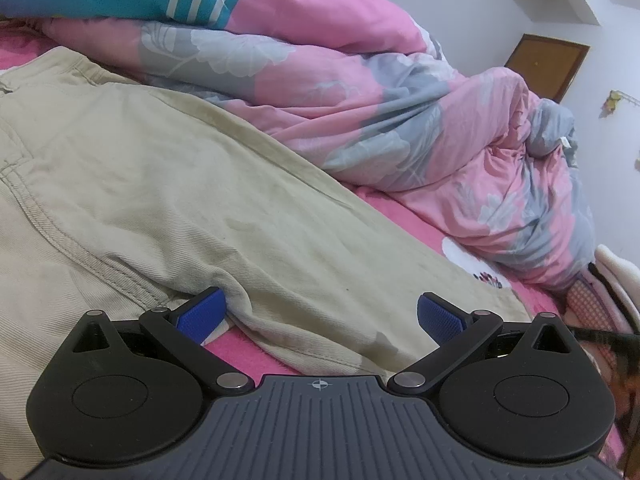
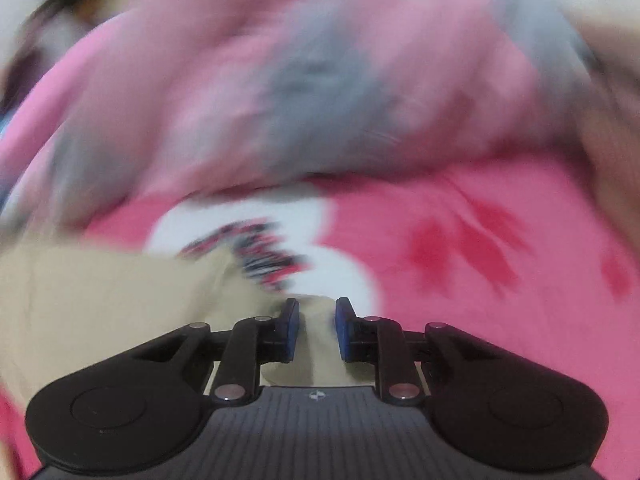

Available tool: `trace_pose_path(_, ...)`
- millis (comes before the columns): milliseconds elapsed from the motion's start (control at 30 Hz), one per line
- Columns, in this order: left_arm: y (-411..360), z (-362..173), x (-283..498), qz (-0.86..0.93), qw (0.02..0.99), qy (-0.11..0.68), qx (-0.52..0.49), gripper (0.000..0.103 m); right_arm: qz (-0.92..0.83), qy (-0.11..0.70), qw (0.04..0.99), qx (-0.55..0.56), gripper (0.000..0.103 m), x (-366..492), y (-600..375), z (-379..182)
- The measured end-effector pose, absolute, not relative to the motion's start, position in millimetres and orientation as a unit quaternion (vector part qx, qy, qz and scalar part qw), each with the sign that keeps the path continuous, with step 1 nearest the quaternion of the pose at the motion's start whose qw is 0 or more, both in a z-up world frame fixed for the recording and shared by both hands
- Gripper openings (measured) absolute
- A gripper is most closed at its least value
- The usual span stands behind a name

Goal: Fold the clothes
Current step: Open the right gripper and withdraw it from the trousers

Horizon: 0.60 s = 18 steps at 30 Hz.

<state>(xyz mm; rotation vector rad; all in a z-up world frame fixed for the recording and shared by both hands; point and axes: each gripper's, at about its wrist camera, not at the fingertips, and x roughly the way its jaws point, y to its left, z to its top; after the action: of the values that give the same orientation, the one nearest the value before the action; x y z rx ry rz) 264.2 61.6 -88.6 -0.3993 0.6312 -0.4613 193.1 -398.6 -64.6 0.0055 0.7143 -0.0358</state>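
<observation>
A: Step in hand is judged to be the taking-up of the beige trousers (image 1: 168, 184) for a fold. In the left wrist view they are seen lying flat on the pink bedsheet (image 1: 404, 220), spread from 9 o'clock across the middle to about 4 o'clock, where a leg end is seen. The pink-and-grey quilt (image 1: 400, 120) is bunched behind them from 12 to 3 o'clock.

B: Left gripper (image 1: 320, 312)?

A: Its jaws are held wide. Trouser cloth lies between and under them, but no pinch is made; the blue pad (image 1: 202, 314) at 7 o'clock sits at a crease, whether touching cannot be told.

B: Right gripper (image 2: 316, 328)?

A: Its jaws are set narrow, with a gap between the pads. A strip of beige cloth is seen in that gap at 6 o'clock, apparently the trouser leg end (image 2: 120, 300). Whether the pads press on it cannot be told; the view is heavily blurred. A white patch with dark print (image 2: 248, 240) on the sheet lies just beyond, at 11 o'clock.

B: What is called for next?

A: A firm pinch on the leg end by the right is judged necessary, and a matching hold by the left near the seam, so that the leg can be carried over toward the waist at 9 o'clock.

B: Risk?

A: Sheet may be caught along with the cloth.
</observation>
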Motion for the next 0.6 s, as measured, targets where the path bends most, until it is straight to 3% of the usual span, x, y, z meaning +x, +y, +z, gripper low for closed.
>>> trace_pose_path(167, 62, -89, 264, -0.224, 0.905, 0.305, -0.195, 0.103, 0.050, 0.339, 0.899, -0.274, 0.023, 143, -297, -81)
trace_pose_path(200, 62, -89, 264, -0.224, 0.905, 0.304, -0.196, 0.103, 0.054, 0.331, 0.899, -0.280, 0.024, 138, -294, -78)
trace_pose_path(267, 62, -89, 264, -0.224, 0.905, 0.304, -0.197, 0.103, 0.064, 0.322, 0.907, -0.266, 0.036, 130, -296, -70)
trace_pose_path(333, 62, -89, 264, -0.224, 0.905, 0.304, -0.197, 0.103, 0.047, 0.312, 0.923, -0.222, 0.043, 133, -315, -56)
trace_pose_path(533, 62, -88, 264, -0.223, 0.905, 0.304, -0.195, 0.103, -0.110, 0.311, 0.941, 0.074, 0.042, 179, -457, -34)
trace_pose_path(600, 62, -88, 264, -0.223, 0.906, 0.304, -0.194, 0.103, -0.149, 0.335, 0.916, 0.163, 0.036, 189, -498, -50)
